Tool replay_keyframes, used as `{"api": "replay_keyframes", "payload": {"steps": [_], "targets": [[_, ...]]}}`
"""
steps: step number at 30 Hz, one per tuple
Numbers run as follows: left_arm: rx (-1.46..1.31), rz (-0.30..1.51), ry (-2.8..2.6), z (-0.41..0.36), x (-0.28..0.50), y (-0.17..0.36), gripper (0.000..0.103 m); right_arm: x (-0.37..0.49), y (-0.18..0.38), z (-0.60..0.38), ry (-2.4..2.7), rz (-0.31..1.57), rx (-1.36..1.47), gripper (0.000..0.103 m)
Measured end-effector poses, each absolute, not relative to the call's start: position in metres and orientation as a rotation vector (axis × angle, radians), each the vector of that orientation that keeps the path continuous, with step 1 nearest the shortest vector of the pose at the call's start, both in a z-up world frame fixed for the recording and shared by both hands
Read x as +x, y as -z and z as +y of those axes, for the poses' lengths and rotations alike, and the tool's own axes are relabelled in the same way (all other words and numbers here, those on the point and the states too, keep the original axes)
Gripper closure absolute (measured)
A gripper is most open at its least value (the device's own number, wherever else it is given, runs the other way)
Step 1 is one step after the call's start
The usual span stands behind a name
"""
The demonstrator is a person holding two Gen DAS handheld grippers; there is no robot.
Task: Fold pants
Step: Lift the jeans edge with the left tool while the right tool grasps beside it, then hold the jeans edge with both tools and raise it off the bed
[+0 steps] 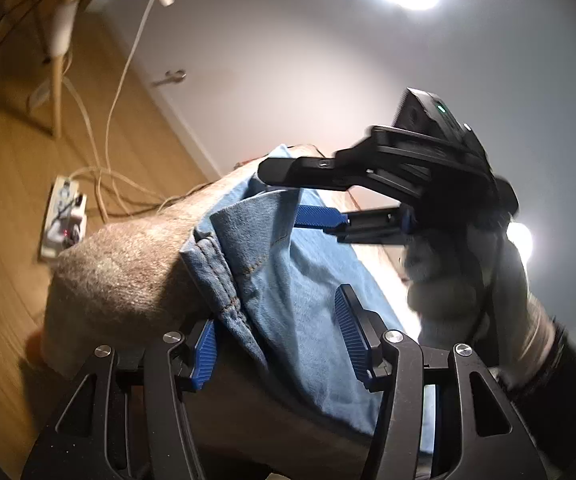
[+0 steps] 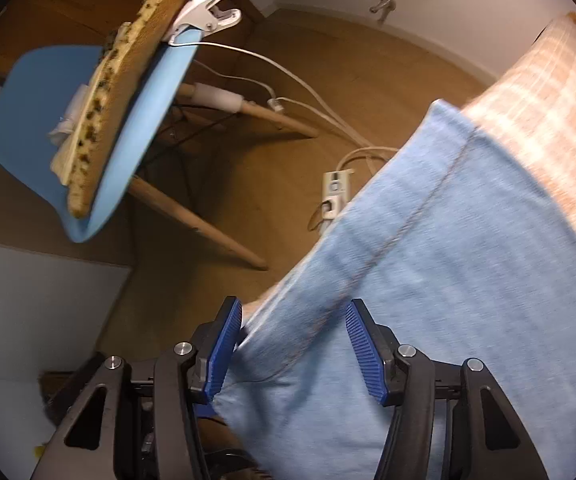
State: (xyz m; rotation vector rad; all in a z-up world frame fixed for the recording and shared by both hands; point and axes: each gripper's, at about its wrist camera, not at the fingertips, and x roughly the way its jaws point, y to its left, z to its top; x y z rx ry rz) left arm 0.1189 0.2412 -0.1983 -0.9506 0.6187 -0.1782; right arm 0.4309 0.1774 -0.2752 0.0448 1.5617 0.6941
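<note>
Plainly the light blue denim pants (image 1: 288, 272) drape over a brown padded surface, soft, limp and fairly heavy, best pinched at the thick stitched hem. Both the left hand-held gripper (image 1: 275, 344) and right hand-held gripper (image 2: 294, 350) straddle cloth, half open, pads not pressing.

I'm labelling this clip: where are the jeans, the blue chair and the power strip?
jeans (image 2: 468, 260): right wrist view, flat denim beside the seam.
blue chair (image 2: 39, 92): right wrist view, bare seat shell.
power strip (image 1: 63, 220): left wrist view, middle of its body.
</note>
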Motion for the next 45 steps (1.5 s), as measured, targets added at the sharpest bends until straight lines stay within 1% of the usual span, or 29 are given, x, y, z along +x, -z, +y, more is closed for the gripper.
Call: {"api": "replay_keyframes", "payload": {"steps": [2, 6, 8, 9, 10, 11, 14, 19, 22, 25, 27, 28, 29, 31, 32, 35, 38, 45], "targets": [[-0.961, 0.600, 0.146, 0.247, 0.117, 0.200, 0.049, 0.427, 0.278, 0.183, -0.741, 1.580, 0.088, 0.044], [-0.938, 0.618, 0.109, 0.251, 0.129, 0.197, 0.049, 0.427, 0.284, 0.190, -0.742, 1.605, 0.079, 0.039], [-0.893, 0.627, 0.069, 0.250, 0.135, 0.193, 0.052, 0.430, 0.282, 0.186, -0.737, 1.606, 0.093, 0.039], [-0.888, 0.623, 0.071, 0.251, 0.137, 0.192, 0.056, 0.431, 0.279, 0.184, -0.723, 1.598, 0.080, 0.039], [-0.881, 0.608, 0.079, 0.251, 0.138, 0.191, 0.074, 0.433, 0.275, 0.180, -0.703, 1.586, 0.056, 0.038], [-0.851, 0.592, 0.081, 0.249, 0.139, 0.188, 0.087, 0.434, 0.271, 0.177, -0.688, 1.575, 0.039, 0.038], [-0.722, 0.554, 0.123, 0.234, 0.138, 0.174, 0.089, 0.442, 0.261, 0.167, -0.627, 1.548, -0.001, 0.034], [-0.455, 0.534, 0.198, 0.189, 0.137, 0.150, 0.090, 0.456, 0.249, 0.160, -0.563, 1.527, -0.036, 0.032], [-0.390, 0.544, 0.228, 0.172, 0.136, 0.146, 0.091, 0.460, 0.249, 0.166, -0.558, 1.533, -0.084, 0.031], [-0.353, 0.560, 0.253, 0.160, 0.136, 0.140, 0.091, 0.458, 0.256, 0.176, -0.524, 1.543, -0.209, 0.031], [-0.320, 0.583, 0.269, 0.151, 0.135, 0.135, 0.091, 0.457, 0.263, 0.180, -0.497, 1.536, -0.302, 0.034], [-0.308, 0.595, 0.273, 0.148, 0.136, 0.134, 0.091, 0.457, 0.265, 0.179, -0.484, 1.532, -0.329, 0.044], [-0.301, 0.610, 0.273, 0.146, 0.137, 0.133, 0.091, 0.457, 0.268, 0.175, -0.474, 1.530, -0.337, 0.059], [-0.301, 0.643, 0.271, 0.143, 0.139, 0.130, 0.091, 0.459, 0.272, 0.162, -0.450, 1.535, -0.312, 0.074], [-0.307, 0.661, 0.271, 0.142, 0.139, 0.128, 0.091, 0.460, 0.271, 0.155, -0.449, 1.526, -0.292, 0.080], [-0.301, 0.689, 0.264, 0.139, 0.140, 0.122, 0.091, 0.457, 0.264, 0.140, -0.459, 1.483, -0.266, 0.091], [-0.300, 0.698, 0.271, 0.137, 0.142, 0.119, 0.091, 0.454, 0.258, 0.126, -0.461, 1.459, -0.245, 0.094], [-0.297, 0.696, 0.318, 0.135, 0.148, 0.115, 0.091, 0.447, 0.236, 0.104, -0.475, 1.399, -0.187, 0.097]]}}
